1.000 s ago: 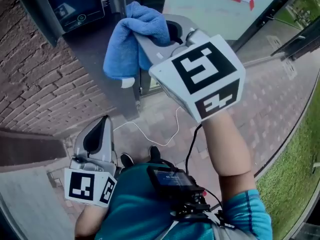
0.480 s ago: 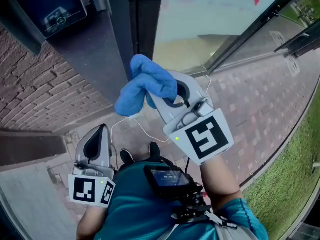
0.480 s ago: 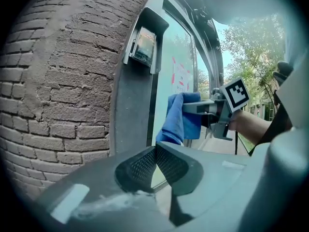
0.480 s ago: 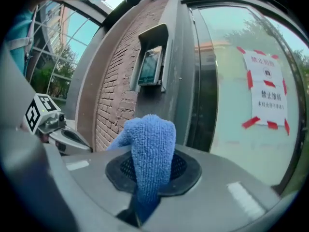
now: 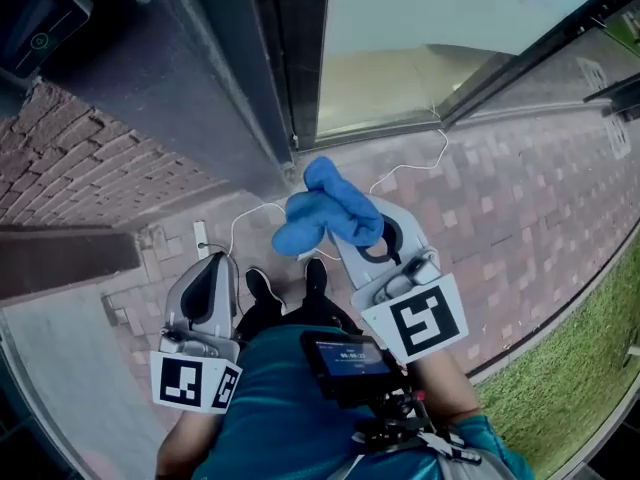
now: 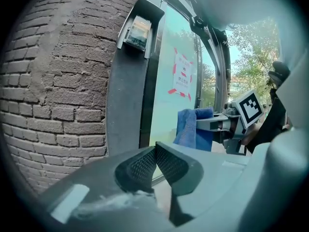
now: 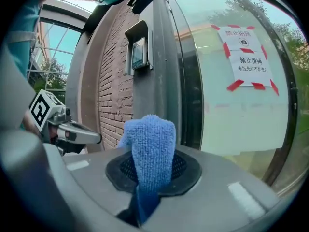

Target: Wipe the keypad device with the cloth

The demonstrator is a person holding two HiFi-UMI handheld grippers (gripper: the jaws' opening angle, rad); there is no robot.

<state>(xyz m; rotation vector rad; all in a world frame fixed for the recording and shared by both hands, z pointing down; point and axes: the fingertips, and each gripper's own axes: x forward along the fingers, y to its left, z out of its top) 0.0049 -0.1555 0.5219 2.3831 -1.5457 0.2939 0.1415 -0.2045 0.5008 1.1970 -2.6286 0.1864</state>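
The keypad device point(image 5: 35, 28) hangs on the grey panel beside the brick wall, at the top left corner of the head view. It shows high up as keypad device point(image 6: 138, 30) and keypad device point(image 7: 138, 52) in the two gripper views. My right gripper point(image 5: 348, 240) is shut on the blue cloth point(image 5: 328, 216), held low and well away from the device. The cloth point(image 7: 150, 149) stands up folded between the jaws. My left gripper point(image 5: 213, 266) hangs low at the left, shut and empty, its pads point(image 6: 166, 166) pressed together.
A glass door with a red-taped paper sign point(image 7: 246, 57) stands right of the panel. The brick wall point(image 5: 90, 168) runs left. A white cable point(image 5: 255, 218) lies on the paving near my shoes point(image 5: 262, 290). Grass point(image 5: 570, 368) borders the right.
My right gripper has come down and back from the device with the cloth still in it. The device has slid to the top left corner of the head view. The left gripper stays low.
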